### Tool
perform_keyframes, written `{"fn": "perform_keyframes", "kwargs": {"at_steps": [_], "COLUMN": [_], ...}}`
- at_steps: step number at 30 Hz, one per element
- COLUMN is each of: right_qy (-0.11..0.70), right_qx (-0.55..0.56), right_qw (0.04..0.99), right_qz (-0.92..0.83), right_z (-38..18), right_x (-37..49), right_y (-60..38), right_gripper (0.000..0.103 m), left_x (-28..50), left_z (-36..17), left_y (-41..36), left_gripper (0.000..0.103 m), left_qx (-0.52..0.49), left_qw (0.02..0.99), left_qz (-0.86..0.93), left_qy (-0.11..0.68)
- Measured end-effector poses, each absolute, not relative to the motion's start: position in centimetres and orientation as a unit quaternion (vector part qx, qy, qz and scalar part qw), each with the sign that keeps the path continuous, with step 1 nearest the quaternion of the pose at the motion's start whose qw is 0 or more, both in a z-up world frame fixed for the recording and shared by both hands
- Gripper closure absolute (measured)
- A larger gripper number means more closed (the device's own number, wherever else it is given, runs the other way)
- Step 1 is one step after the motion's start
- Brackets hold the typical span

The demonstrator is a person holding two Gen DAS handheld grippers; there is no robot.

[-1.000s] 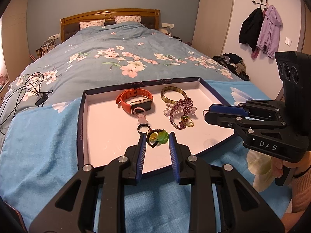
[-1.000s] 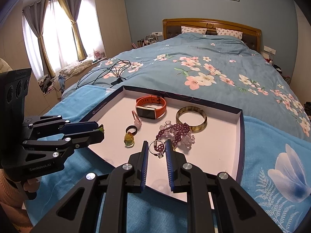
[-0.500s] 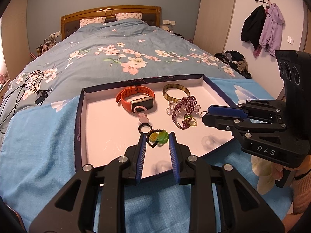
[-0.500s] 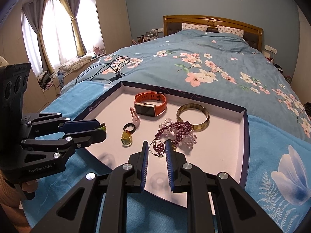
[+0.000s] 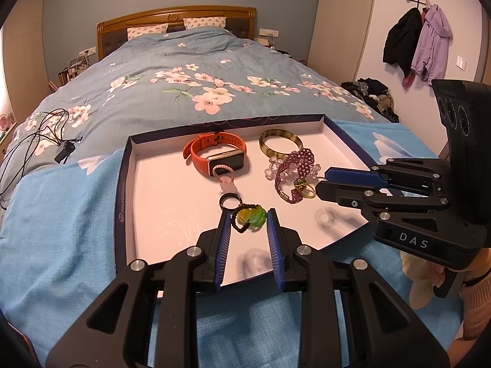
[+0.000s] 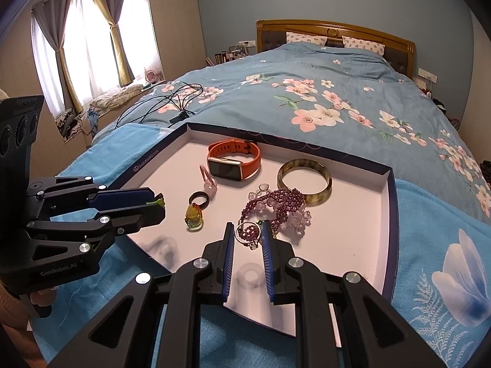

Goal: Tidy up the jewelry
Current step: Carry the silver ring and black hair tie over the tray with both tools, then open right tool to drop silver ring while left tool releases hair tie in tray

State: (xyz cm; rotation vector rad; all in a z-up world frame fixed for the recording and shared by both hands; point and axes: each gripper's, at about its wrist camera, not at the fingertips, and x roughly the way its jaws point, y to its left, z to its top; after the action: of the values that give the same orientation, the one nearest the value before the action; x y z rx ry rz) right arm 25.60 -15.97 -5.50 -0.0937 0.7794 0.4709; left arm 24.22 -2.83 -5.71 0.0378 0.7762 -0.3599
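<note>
A white tray with a dark blue rim [image 5: 124, 184] [image 6: 388, 202] lies on a blue cloth on the bed. It holds an orange smartwatch [image 5: 214, 153] [image 6: 236, 159], an amber bangle [image 5: 280, 142] [image 6: 303, 181], a purple bead bracelet [image 5: 294, 171] [image 6: 276, 202], a pink charm [image 5: 225, 178], a black ring [image 5: 230, 202] [image 6: 199, 199] and a yellow stone pendant [image 6: 193, 216]. My left gripper [image 5: 248, 219] is shut on a green and yellow beaded pendant [image 5: 250, 216], held above the tray. My right gripper [image 6: 248, 233] is shut on a silver ring [image 6: 247, 234], also above the tray.
The floral blue bedspread [image 5: 190, 86] stretches behind the tray to a wooden headboard [image 5: 175, 21]. Black cables [image 5: 40, 135] lie on the bed at the left. Coats [image 5: 420, 40] hang on the right wall. Curtained windows [image 6: 86, 43] are at the left.
Both grippers have lifted and pulled back slightly with their items still held. The jewelry in the tray has not moved.
</note>
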Motion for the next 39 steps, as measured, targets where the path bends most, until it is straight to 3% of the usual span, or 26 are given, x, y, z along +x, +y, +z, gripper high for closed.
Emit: {"fn": "perform_keyframes", "kwargs": {"at_steps": [39], "right_qy": [0.401], "right_qx": [-0.044], "right_qw": [0.889], "right_qz": [0.218], "right_z": [-7.2], "right_x": [27.0], "right_y": [-15.7], "right_gripper": [0.087], "left_x": [25.3], "left_z": [-7.1], "left_y": [-3.2], "left_gripper": [0.079], "left_qx": [0.021], "left_qw": [0.904], "left_qz": [-0.173], "left_qy": [0.391]}}
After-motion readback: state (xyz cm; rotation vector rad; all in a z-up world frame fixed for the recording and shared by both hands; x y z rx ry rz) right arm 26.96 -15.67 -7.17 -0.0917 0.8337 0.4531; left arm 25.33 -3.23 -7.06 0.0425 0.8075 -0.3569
